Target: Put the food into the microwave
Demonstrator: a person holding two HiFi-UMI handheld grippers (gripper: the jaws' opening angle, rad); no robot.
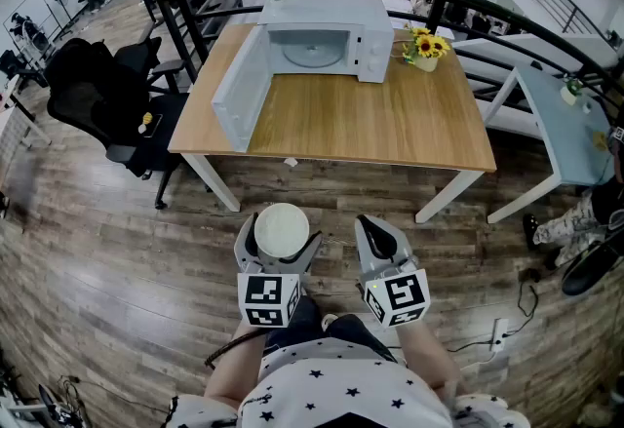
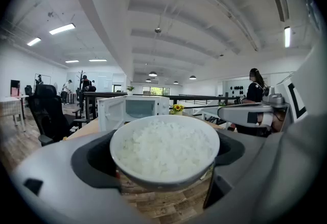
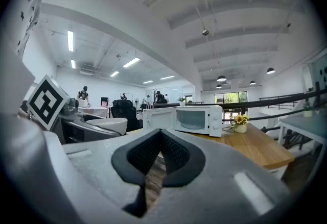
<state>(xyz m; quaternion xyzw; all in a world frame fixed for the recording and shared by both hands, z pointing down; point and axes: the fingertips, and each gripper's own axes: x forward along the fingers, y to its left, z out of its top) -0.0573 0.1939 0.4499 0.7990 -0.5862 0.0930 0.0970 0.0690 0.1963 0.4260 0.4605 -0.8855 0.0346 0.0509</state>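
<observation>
A white bowl heaped with rice sits between the jaws of my left gripper, which is shut on the bowl's sides and holds it over the floor in front of the table. The bowl also shows at the left of the right gripper view. My right gripper is beside it, shut and empty, its pads meeting at the tips. The white microwave stands at the far side of the wooden table, its door swung wide open to the left and its cavity showing a glass turntable.
A pot of sunflowers stands right of the microwave. Black office chairs are left of the table, a pale blue table at the right. A black railing curves behind. A cable and power strip lie on the floor.
</observation>
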